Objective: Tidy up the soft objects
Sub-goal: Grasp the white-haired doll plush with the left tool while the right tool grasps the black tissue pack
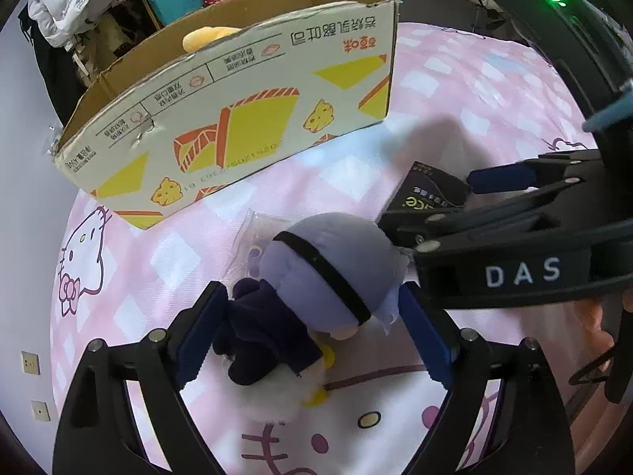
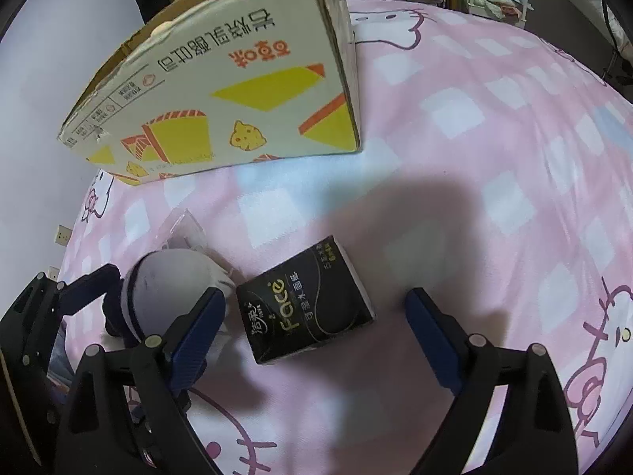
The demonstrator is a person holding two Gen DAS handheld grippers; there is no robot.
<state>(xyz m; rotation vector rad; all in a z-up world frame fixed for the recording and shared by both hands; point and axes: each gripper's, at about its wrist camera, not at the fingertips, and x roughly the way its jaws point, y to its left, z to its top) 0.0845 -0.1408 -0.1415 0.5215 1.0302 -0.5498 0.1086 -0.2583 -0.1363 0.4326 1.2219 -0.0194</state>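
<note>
- The left gripper [image 1: 312,336] has its blue-padded fingers [image 1: 199,332] spread wide on either side of a plush doll [image 1: 316,277]; whether the pads touch it I cannot tell, and they do not squeeze it.
- The right gripper [image 2: 316,340] also stands wide, with a black tissue pack [image 2: 308,304] lying between its fingers [image 2: 194,340], untouched by either pad.
- The doll lies on its side on the bedspread [image 2: 494,158], just beside the tissue pack and near a cardboard box [image 1: 237,118].
- The doll is soft and rounded: a pale purple head with a black band, a dark purple body, a white fluffy part with yellow bits below.
- A crinkled clear plastic bag [image 1: 253,237] lies under the doll's head.
- The tissue pack is a flat, glossy rectangle with gold lettering.
- The box is open-topped, its torn upper edge ragged, printed with yellow and orange shapes; something yellow and soft [image 1: 209,35] shows inside.
- The bedspread is pink and white checked with cartoon cats; to the right of the pack it lies bare and wide.
- The two grippers are close together, the right one's frame crossing the left wrist view.
</note>
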